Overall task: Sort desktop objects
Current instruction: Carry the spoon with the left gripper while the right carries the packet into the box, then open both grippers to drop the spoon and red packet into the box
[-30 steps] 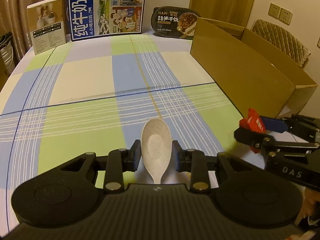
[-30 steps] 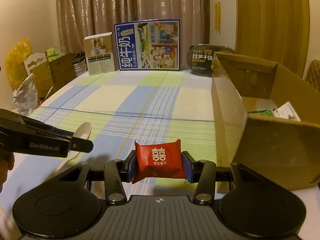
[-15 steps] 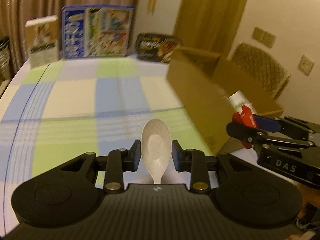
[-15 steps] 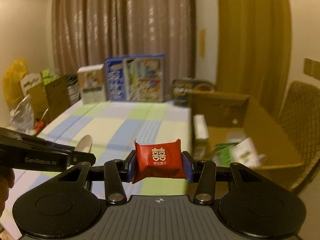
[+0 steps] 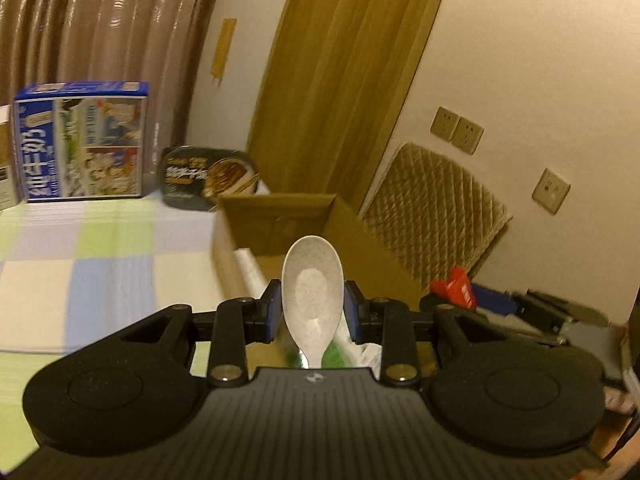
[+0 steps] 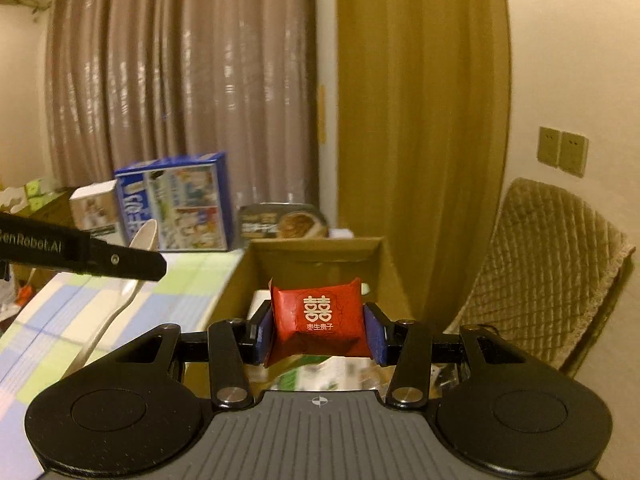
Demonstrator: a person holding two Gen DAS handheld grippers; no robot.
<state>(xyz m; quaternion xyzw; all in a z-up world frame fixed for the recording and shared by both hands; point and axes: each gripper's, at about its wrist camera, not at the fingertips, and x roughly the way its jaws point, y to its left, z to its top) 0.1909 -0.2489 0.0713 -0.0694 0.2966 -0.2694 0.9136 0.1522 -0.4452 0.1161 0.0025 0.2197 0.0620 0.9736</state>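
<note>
My left gripper [image 5: 312,312] is shut on a speckled white spoon [image 5: 313,284], bowl pointing forward, held above the open cardboard box [image 5: 280,216]. My right gripper [image 6: 318,326] is shut on a red candy box with gold characters [image 6: 318,314], held over the same cardboard box [image 6: 316,256]. The right gripper and its red box [image 5: 456,286] show at the right of the left wrist view. The left gripper's finger [image 6: 100,254] and the spoon [image 6: 132,276] show at the left of the right wrist view. White and green packets lie inside the box [image 6: 316,372].
A checked tablecloth [image 5: 100,248] covers the table. A blue milk carton box [image 5: 84,142], a black instant-rice tray [image 5: 210,178] and a small white box [image 6: 96,210] stand at the table's far edge. A quilted chair [image 6: 548,272] is right of the box, by the wall.
Both grippers have risen and swung right, from over the tablecloth to above the open cardboard box. Each still holds its object.
</note>
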